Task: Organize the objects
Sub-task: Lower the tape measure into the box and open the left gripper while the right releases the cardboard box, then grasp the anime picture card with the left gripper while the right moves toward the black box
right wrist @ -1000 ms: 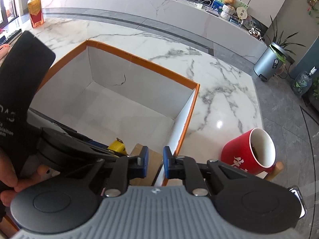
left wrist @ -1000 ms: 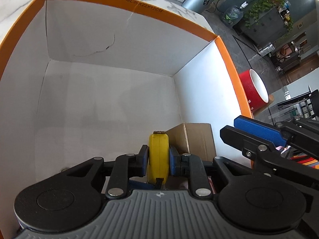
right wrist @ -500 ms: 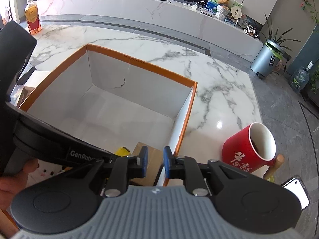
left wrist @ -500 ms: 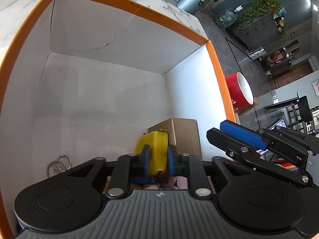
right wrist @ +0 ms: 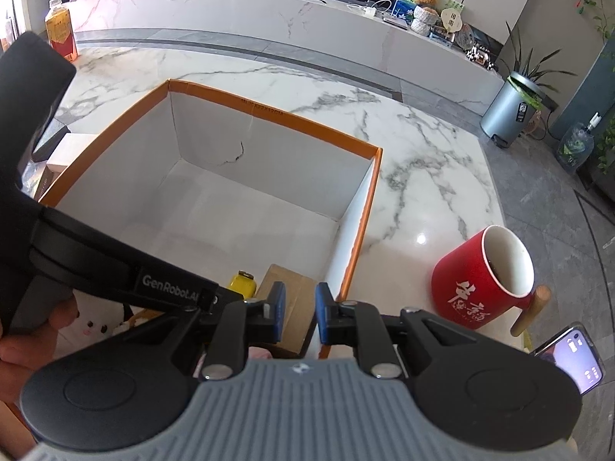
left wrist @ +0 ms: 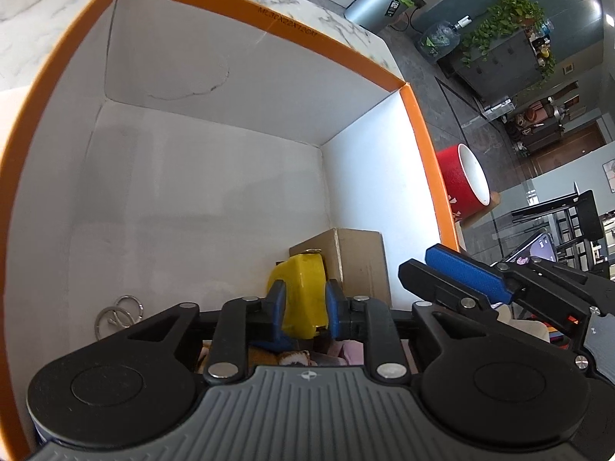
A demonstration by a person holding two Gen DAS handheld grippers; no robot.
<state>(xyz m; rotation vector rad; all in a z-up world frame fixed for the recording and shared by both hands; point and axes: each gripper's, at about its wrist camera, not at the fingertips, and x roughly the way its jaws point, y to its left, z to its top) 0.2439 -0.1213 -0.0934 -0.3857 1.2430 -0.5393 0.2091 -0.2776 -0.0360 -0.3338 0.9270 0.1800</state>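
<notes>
Left gripper (left wrist: 303, 309) sits low in the near right corner of the orange-rimmed box (left wrist: 415, 123). Its jaws are opening around the yellow tape measure (left wrist: 298, 288); the pads look just slack beside it. The tape measure stands on edge, long axis pointing away along the fingers, just beside the small brown carton (left wrist: 361, 257) against the box's right wall. Yellow plastic case, metal tab on top. Key rings (left wrist: 117, 313) lie near the left wall. Right gripper (right wrist: 300, 313) hovers over the box's right rim, jaws nearly together, nothing between them. Left hand is nearer. Red mug (right wrist: 488, 276) stands outside on the marble counter (right wrist: 423, 176).
</notes>
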